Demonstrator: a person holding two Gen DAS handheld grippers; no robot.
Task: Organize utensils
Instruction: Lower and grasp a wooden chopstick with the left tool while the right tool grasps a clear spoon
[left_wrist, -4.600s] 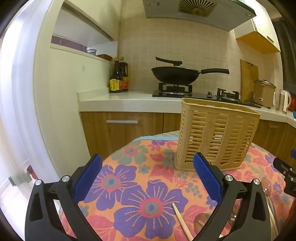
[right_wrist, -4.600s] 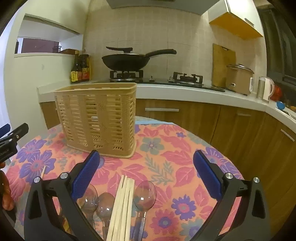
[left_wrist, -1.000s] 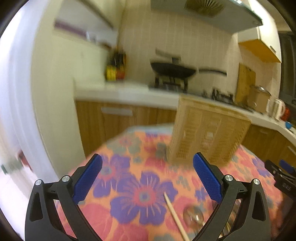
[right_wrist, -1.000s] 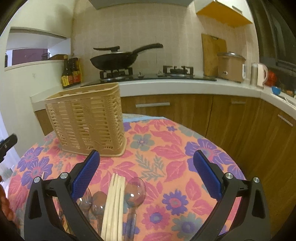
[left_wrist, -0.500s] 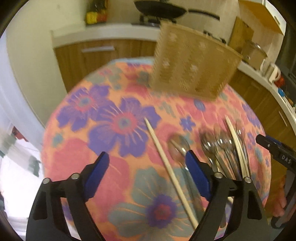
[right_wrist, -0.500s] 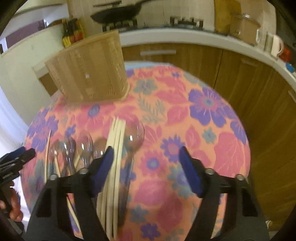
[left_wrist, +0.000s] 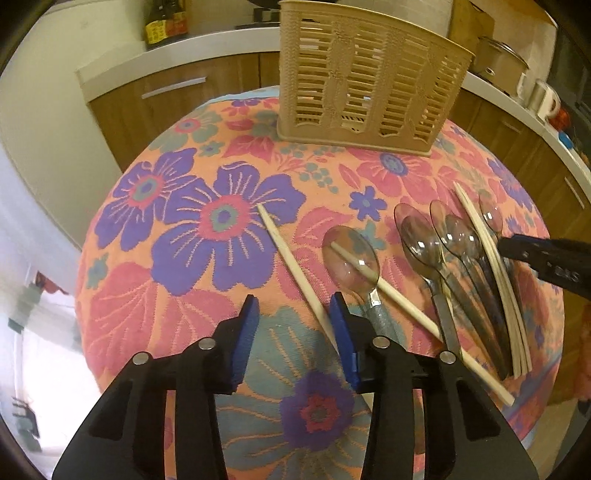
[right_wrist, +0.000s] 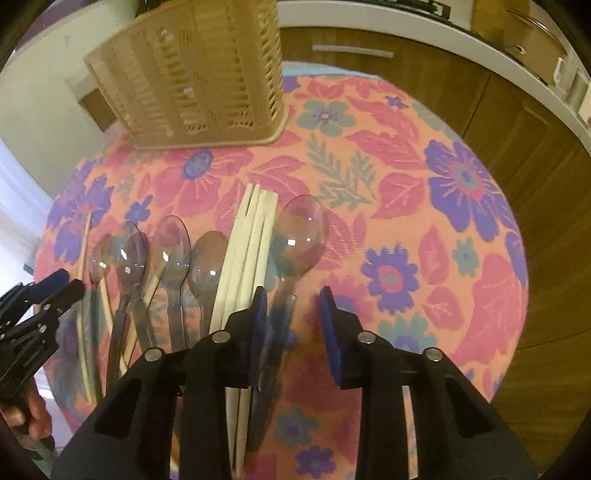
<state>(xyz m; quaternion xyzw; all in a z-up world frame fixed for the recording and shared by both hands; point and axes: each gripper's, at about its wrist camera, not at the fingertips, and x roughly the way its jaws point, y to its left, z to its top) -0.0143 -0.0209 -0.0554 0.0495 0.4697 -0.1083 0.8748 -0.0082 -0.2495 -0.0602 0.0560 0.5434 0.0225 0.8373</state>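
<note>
From the left wrist, angled down and narrowing the left gripper (left_wrist: 293, 317) toward a slim, pale wooden chopstick (left_wrist: 291, 258) lying slantwise on the woven flowered tablecloth (left_wrist: 147, 295), near end beside the right pad, nothing pinched yet. From the right wrist, closing the right gripper (right_wrist: 291, 306) around the thin handle of a clear plastic spoon (right_wrist: 299, 236), not gripped yet, presumably to lift it into the slatted beige basket (right_wrist: 192, 74) standing upright at the cloth's far edge.

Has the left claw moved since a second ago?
Yes. The left claw has tipped down toward the table; the basket now sits higher in view. Its jaws are closing.
</note>
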